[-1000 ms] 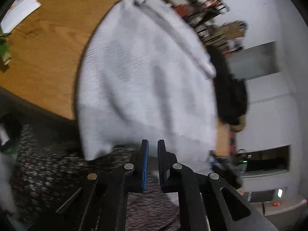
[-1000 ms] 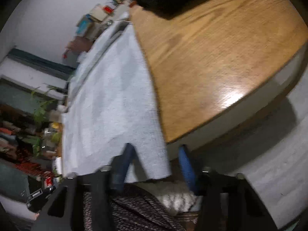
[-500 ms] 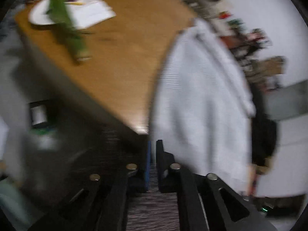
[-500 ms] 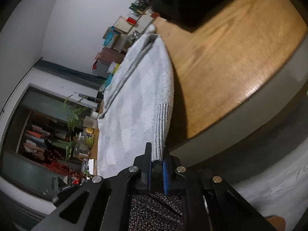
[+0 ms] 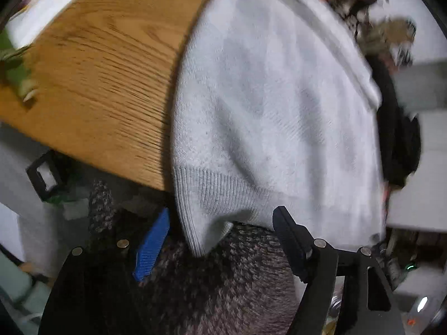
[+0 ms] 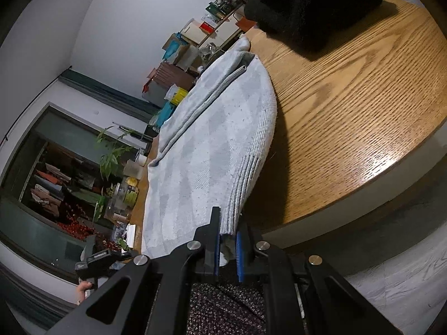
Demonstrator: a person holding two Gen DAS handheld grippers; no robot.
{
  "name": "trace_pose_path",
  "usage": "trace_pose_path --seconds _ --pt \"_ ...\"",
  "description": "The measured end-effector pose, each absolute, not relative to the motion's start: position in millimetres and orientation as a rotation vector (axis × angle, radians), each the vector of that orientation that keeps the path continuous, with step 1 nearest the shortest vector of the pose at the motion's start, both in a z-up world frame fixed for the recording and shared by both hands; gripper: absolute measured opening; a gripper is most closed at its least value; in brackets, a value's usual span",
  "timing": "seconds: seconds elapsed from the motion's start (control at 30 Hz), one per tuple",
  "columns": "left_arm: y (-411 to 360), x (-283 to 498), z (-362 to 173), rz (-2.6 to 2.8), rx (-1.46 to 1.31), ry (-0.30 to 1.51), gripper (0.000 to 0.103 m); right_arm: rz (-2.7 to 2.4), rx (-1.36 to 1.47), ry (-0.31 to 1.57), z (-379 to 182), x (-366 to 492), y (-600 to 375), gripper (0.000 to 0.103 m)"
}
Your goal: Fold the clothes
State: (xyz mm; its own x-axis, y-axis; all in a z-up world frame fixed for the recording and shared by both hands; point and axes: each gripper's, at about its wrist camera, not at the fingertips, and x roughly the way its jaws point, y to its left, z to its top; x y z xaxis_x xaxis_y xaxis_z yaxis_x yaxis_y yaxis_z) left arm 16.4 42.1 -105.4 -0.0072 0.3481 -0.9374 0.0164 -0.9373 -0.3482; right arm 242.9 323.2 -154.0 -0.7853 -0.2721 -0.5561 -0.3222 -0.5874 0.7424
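A pale grey knit sweater [image 5: 273,97] lies spread on the round wooden table [image 5: 97,83], and its ribbed hem hangs over the near edge. My left gripper [image 5: 222,217] is below that edge. Its jaws are opening wide, and the hem's left corner hangs loose between the fingers [image 5: 152,243] without being pressed. In the right wrist view the sweater [image 6: 212,153] runs away from me along the table [image 6: 363,111]. My right gripper [image 6: 227,223] is shut on the hem's right corner and holds it a little above the table edge.
A black garment [image 6: 313,8] is heaped at the table's far right, also seen as a black garment [image 5: 399,139]. White paper [image 5: 42,14] and a green plant [image 5: 14,69] sit at the left. Cluttered shelves [image 6: 190,36] line the wall. A person's dark patterned knit [image 5: 223,293] is just below the grippers.
My right gripper closed on the hem's right corner and raised it slightly. My left gripper swung out over bare table, came back to the hem's left corner, and its jaws went from shut to wide.
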Motion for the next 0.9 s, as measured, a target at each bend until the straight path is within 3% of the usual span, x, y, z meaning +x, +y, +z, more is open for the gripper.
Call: trace_pose_path --seconds 0.03,0.13,0.4,0.57,0.67,0.9 --pt "42 15 -108 2.062 -2.042 -0.362 0.044 2.574 -1.016 1.415 -154 244 324 0.009" --pt "31 20 -101 2.015 -1.939 -0.503 0.008 2.568 -1.001 1.423 -155 249 328 0.009" --pt "-21 41 -35 1.938 -1.546 -0.785 0.005 2.676 -0.815 1.657 -150 262 334 0.009" --pt "-55 63 -11 1.967 -1.419 -0.890 0.005 2.710 -0.694 1.670 -137 286 340 0.008" --pt "-47 72 -15 1.953 -1.411 -0.882 0.005 2.721 -0.669 1.632 -131 310 340 0.000" --pt "-43 62 -39 1.970 -1.515 -0.895 0.005 2.502 -0.936 1.391 -147 322 349 0.005"
